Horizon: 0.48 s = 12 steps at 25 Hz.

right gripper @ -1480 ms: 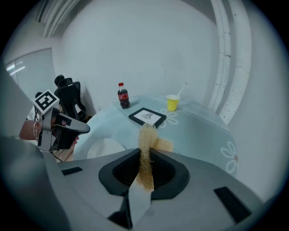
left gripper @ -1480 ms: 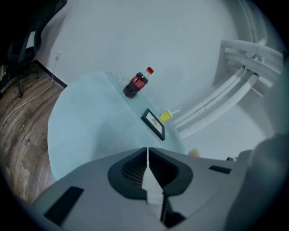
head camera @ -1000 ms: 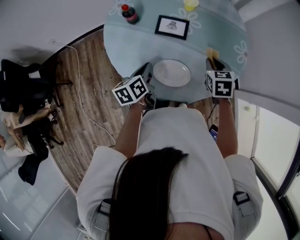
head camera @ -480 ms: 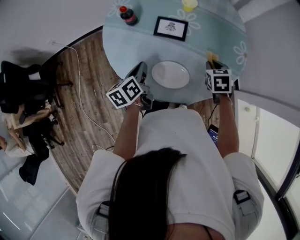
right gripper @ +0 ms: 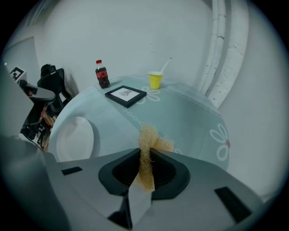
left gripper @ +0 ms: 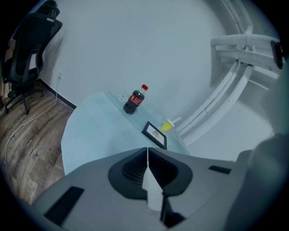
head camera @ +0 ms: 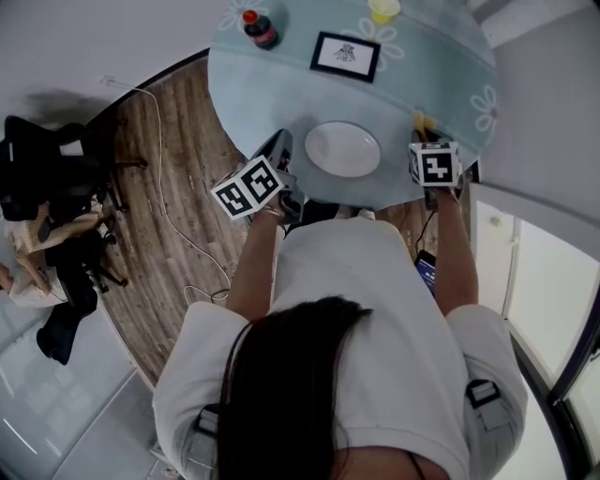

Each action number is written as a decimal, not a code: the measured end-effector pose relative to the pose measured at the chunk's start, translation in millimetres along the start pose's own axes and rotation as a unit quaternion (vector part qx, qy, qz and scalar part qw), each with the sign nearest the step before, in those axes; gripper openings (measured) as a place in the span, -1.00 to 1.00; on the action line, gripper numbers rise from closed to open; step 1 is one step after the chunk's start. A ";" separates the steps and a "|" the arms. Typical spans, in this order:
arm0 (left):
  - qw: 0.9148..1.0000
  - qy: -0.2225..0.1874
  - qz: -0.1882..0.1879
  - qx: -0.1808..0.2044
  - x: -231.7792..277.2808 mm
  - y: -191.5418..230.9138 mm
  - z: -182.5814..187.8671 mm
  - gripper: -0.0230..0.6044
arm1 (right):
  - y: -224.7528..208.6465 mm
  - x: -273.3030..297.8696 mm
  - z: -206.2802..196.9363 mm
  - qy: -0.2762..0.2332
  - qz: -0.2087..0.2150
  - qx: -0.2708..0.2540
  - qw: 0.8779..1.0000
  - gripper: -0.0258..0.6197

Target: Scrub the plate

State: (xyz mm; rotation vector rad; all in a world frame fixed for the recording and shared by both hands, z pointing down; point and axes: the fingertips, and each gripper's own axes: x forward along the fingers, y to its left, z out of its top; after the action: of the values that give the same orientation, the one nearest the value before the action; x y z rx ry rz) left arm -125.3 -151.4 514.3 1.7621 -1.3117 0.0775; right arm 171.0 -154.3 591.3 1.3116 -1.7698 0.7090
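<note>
A: Where is the plate?

B: The white plate lies flat on the round table, on its pale teal flowered cloth, close to the edge nearest the person.

A: And the two tongs?

B: The left gripper is at the plate's 9 o'clock, just beside it, with its jaws pressed together and nothing between them. The right gripper is at 3 o'clock, well apart from the plate, pinching a tan scrub pad that sticks up past the jaw tips.

A: Any writing to read?

B: None that I can make out. The cola bottle, at 11 o'clock from the plate, has a red cap and a red label, but the print is too small. The black picture frame at 12 o'clock holds a small dark drawing on white. A yellow cup stands at 1 o'clock. Each gripper's cube shows only black-and-white square markers.
</note>
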 end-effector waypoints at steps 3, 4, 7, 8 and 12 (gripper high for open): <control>1.000 0.001 0.002 -0.009 -1.2 3.9 -3.5 -0.87 | 5.8 6.0 -15.2 0.030 0.005 -0.001 1.000 -0.71; 1.000 0.002 0.003 -0.012 -1.4 5.4 -4.6 -0.87 | 8.0 7.7 -19.8 0.038 0.006 0.000 0.999 -0.71; 1.000 0.005 0.005 -0.013 -1.6 8.0 -6.5 -0.87 | 11.9 9.4 -18.4 0.031 0.009 -0.003 0.999 -0.71; 1.000 0.005 0.005 -0.013 -1.8 8.6 -6.5 -0.87 | 13.5 9.6 -14.9 0.025 0.014 -0.004 1.000 -0.71; 1.000 0.009 0.007 -0.012 -1.5 10.0 -7.5 -0.87 | 16.6 9.7 -11.8 0.025 0.028 0.002 0.999 -0.67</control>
State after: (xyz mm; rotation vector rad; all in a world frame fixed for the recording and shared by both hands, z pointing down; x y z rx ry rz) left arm -130.6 -145.4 524.0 1.7280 -1.3063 0.0847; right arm 157.1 -144.6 606.1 1.2391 -1.7717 0.7705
